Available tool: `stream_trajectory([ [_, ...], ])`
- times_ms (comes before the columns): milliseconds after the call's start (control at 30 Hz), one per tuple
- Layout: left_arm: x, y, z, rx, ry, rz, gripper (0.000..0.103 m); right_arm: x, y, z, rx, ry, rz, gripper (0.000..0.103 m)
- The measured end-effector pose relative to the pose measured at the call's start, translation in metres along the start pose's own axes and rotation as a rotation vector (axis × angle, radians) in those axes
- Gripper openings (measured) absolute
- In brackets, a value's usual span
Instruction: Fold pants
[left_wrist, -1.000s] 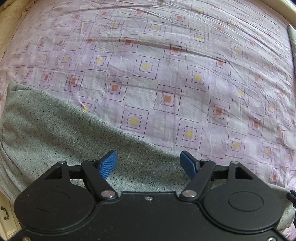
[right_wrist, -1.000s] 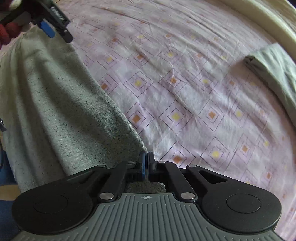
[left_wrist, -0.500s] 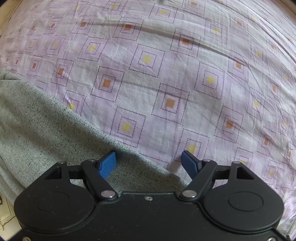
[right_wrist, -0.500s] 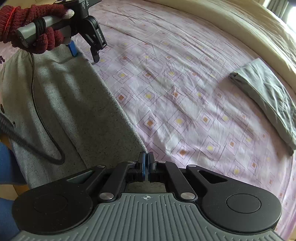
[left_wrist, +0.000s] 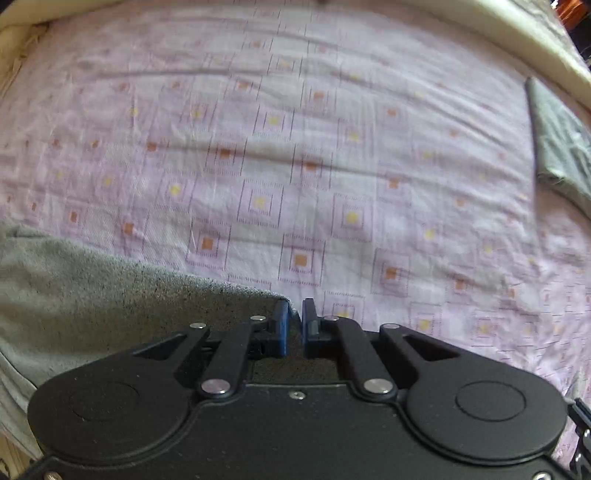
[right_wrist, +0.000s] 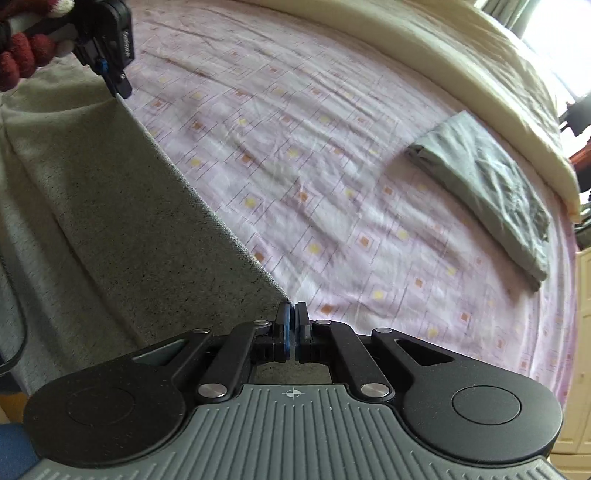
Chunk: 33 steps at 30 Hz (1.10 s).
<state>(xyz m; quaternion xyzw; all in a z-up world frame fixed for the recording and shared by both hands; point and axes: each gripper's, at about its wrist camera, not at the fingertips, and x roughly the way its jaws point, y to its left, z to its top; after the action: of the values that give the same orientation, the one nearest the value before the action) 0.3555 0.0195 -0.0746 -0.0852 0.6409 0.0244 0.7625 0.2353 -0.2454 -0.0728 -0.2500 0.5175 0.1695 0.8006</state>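
Grey speckled pants (left_wrist: 110, 295) lie along the near side of a bed, and the right wrist view shows their long straight edge (right_wrist: 110, 221). My left gripper (left_wrist: 294, 314) has its jaws closing tight, with a corner of the pants' edge pinched between the blue pads. From the right wrist view, that left gripper (right_wrist: 116, 83) hangs over the far end of the pants in a red-gloved hand (right_wrist: 22, 55). My right gripper (right_wrist: 291, 314) is shut on the near corner of the same edge. Both corners are raised a little off the sheet.
The bed wears a purple sheet (left_wrist: 295, 147) with square patterns. A folded grey garment (right_wrist: 480, 192) lies at the right, near a cream bolster (right_wrist: 406, 55) along the far side. A black cable (right_wrist: 14, 332) hangs at the left. A pale cabinet (right_wrist: 583, 332) stands beyond the bed's right edge.
The left gripper's jaws went from wide open to closed on the pants' edge, and it rose from the sheet. The right gripper also rose, still closed on the cloth.
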Motion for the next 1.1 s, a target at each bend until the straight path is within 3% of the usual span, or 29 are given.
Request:
stream_trajectory([
  [133, -0.054, 0.008, 0.007, 0.032, -0.138, -0.064, 0.009, -0.028, -0.003, 0.012, 0.051, -0.107, -0.113, 0.002],
  [267, -0.080, 0.029, -0.034, 0.096, -0.196, -0.110, 0.009, -0.060, 0.016, 0.001, 0.093, -0.176, -0.148, 0.002],
  [367, -0.064, 0.041, -0.074, 0.150, -0.138, -0.097, 0.009, -0.057, 0.042, -0.024, 0.137, -0.124, -0.123, 0.002],
  [433, -0.043, 0.045, -0.105, 0.155, -0.040, -0.063, 0.009, -0.043, 0.058, -0.042, 0.171, -0.061, -0.084, 0.002],
  [567, -0.005, 0.057, -0.148, 0.137, 0.107, -0.025, 0.000, 0.000, 0.093, -0.069, 0.191, 0.137, -0.041, 0.003],
  [633, 0.004, 0.062, -0.162, 0.118, 0.136, -0.018, 0.000, -0.003, 0.099, -0.075, 0.229, 0.137, -0.012, 0.003],
  [733, 0.004, 0.066, -0.169, 0.086, 0.129, -0.025, 0.000, -0.026, 0.089, -0.071, 0.349, 0.040, 0.016, 0.012],
  [800, 0.000, 0.070, -0.171, 0.052, 0.102, -0.046, 0.006, -0.036, 0.079, -0.063, 0.407, -0.026, -0.013, 0.033],
  [867, -0.006, 0.073, -0.169, 0.026, 0.069, -0.043, 0.012, -0.033, 0.070, -0.052, 0.438, -0.064, -0.049, 0.038],
  [933, -0.012, 0.075, -0.166, 0.001, 0.048, -0.030, 0.019, -0.019, 0.061, -0.039, 0.451, -0.065, -0.074, 0.038],
  [1000, -0.018, 0.076, -0.163, -0.027, 0.026, -0.017, 0.039, 0.001, 0.056, -0.026, 0.454, -0.055, -0.109, 0.038],
  [1100, -0.025, 0.078, -0.155, -0.033, -0.012, -0.013, 0.043, 0.027, 0.054, -0.013, 0.500, -0.025, -0.145, 0.038],
])
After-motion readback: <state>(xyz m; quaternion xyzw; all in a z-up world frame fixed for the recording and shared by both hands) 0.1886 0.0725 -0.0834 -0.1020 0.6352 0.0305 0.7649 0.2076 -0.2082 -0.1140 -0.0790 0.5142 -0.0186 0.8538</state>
